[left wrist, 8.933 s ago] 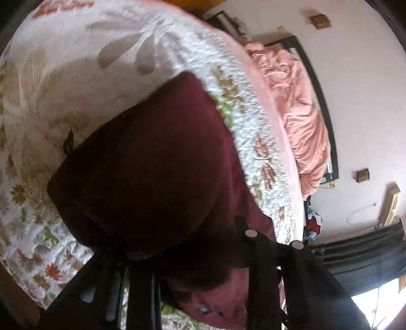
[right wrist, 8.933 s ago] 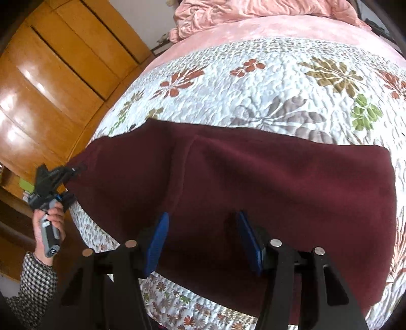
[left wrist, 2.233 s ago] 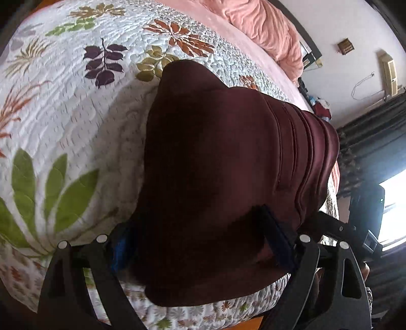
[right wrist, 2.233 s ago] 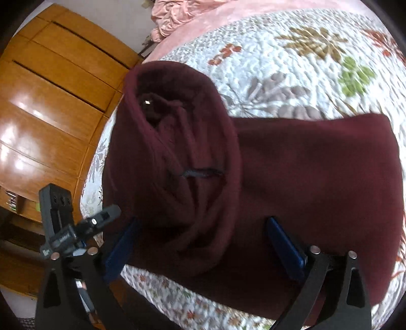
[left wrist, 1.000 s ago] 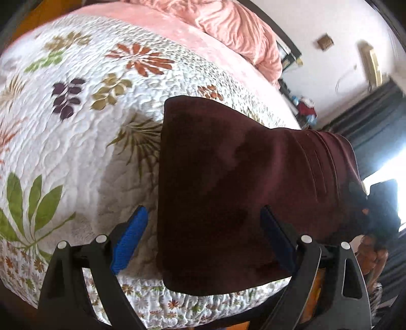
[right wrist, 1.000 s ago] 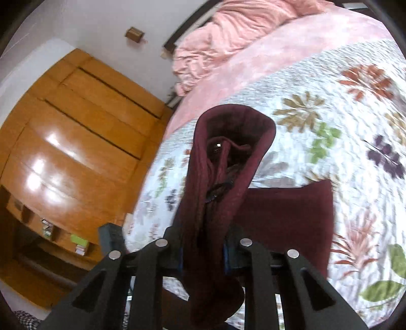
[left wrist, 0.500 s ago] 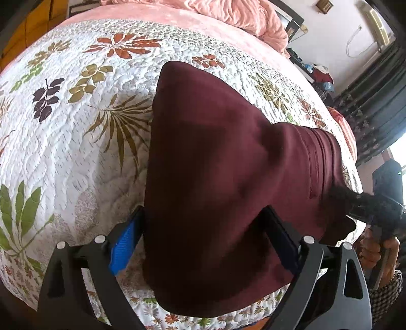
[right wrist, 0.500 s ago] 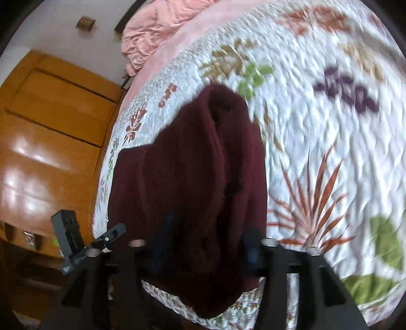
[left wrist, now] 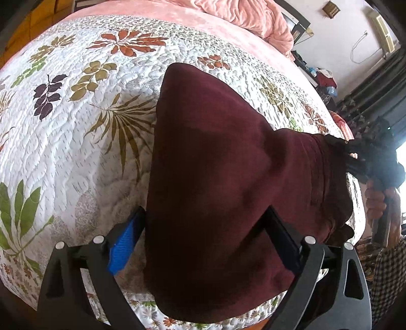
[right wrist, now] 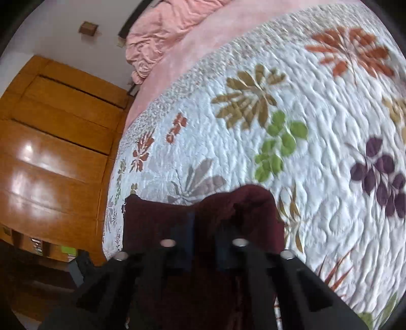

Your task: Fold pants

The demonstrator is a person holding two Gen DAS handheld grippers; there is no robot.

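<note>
Quilted bedding with a leaf print covers the bed, a pink blanket bunched at its head and a wooden wardrobe off to one side. On the quilt, near its front edge, lie the pants, dark maroon and already doubled into a thick pad.

In the left wrist view the left gripper has its jaws spread wide, one on each side of the pants' near end, pads not pressing. The right gripper has its jaws drawn tight on a bunched edge of the pants; in the left view that edge rises off the quilt towards it at the far right, where a hand holds the tool.

The step looks like carrying that pinched end across for the last fold. To do it well, I would keep the right grip firm and lift only enough to clear the lower layer, so the stack does not drag. The left gripper is best pressed down on the near end as an anchor. Lay the edge square to the edge beneath before letting go; fleece this thick will likely spring back if dropped loosely.
</note>
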